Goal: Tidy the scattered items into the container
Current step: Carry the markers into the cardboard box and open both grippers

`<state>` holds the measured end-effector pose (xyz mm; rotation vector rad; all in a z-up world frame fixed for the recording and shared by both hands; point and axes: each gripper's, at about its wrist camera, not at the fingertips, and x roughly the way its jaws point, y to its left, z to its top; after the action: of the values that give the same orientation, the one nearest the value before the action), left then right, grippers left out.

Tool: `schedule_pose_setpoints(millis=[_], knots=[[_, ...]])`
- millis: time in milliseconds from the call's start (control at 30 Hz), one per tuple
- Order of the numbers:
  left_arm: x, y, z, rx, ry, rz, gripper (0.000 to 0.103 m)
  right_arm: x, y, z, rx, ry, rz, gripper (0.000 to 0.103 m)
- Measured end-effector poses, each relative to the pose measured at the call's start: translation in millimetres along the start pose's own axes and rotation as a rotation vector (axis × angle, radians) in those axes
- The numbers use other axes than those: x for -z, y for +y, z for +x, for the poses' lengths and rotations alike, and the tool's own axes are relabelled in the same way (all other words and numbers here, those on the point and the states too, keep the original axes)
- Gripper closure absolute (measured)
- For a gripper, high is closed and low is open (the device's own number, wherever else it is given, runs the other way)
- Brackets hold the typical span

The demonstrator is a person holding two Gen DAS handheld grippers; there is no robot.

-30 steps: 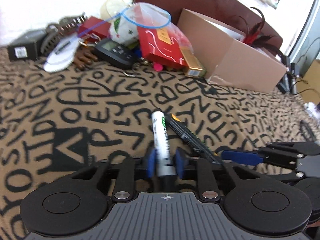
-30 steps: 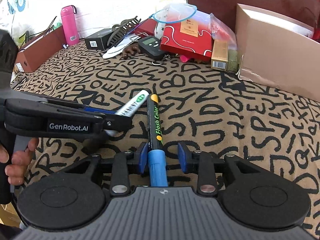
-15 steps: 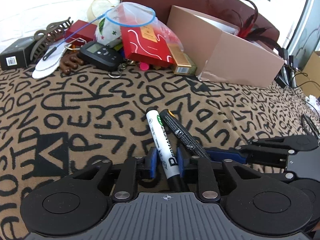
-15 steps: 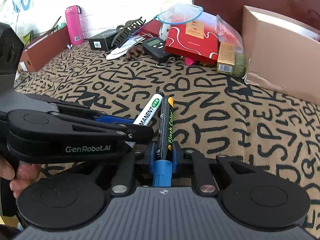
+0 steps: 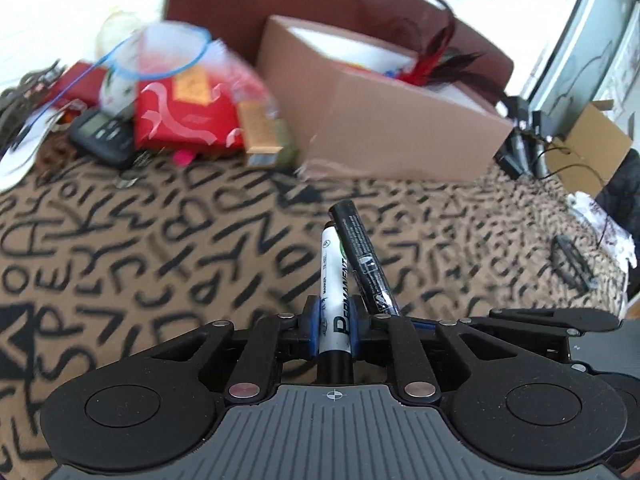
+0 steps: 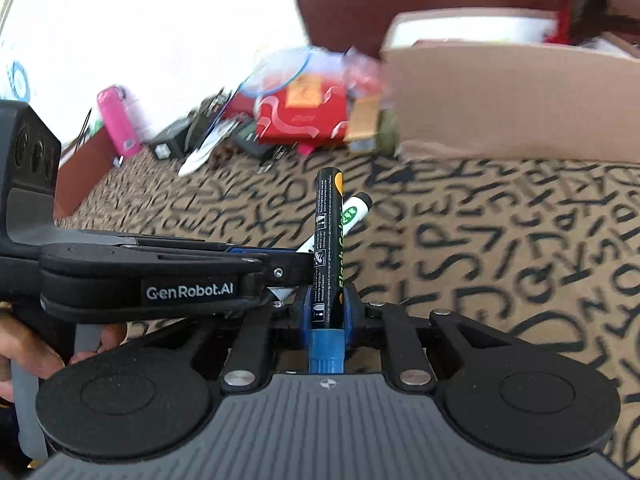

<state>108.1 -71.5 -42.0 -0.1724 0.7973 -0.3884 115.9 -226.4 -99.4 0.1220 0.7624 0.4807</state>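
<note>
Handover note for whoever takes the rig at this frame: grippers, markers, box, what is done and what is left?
Left gripper: jaws have just closed on the white marker.
Right gripper: jaws have just closed on the black marker.
Both markers are lifted, side by side, pointing toward the cardboard box.
Done: both picked up.
Left: drop both in the box, then clear the pile to its left.

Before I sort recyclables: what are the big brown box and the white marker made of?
The big brown box looks like matte corrugated cardboard: dull tan faces, creased corner. The white marker seems glossy plastic, its printed barrel catching light; the material under the label can't be confirmed.
</note>
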Motion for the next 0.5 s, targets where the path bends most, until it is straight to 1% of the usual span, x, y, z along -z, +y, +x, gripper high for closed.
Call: schedule_pose_setpoints(millis=[100, 233, 367, 433, 500], knots=[[-18, -15, -2, 0.014, -0.043, 0.023, 0.092, -11, -15, -12, 0.014, -0.050, 0.026, 0.085], [-52, -37, -2, 0.037, -0.109, 0.057, 0.092, -34, -33, -28, 0.037, -0.130, 0.030, 0.085], [-92, -64, 5, 0.063, -0.178, 0.082, 0.092, -68, -49, -38, 0.079, -0.212, -0.004, 0.085], [-113, -76, 11, 0.060, -0.213, 0.085, 0.092, -89, -58, -40, 0.104, -0.251, -0.020, 0.085], [-135, -86, 20, 0.073, -0.233, 0.082, 0.092, -109, -70, -42, 0.127, -0.286, -0.019, 0.085]])
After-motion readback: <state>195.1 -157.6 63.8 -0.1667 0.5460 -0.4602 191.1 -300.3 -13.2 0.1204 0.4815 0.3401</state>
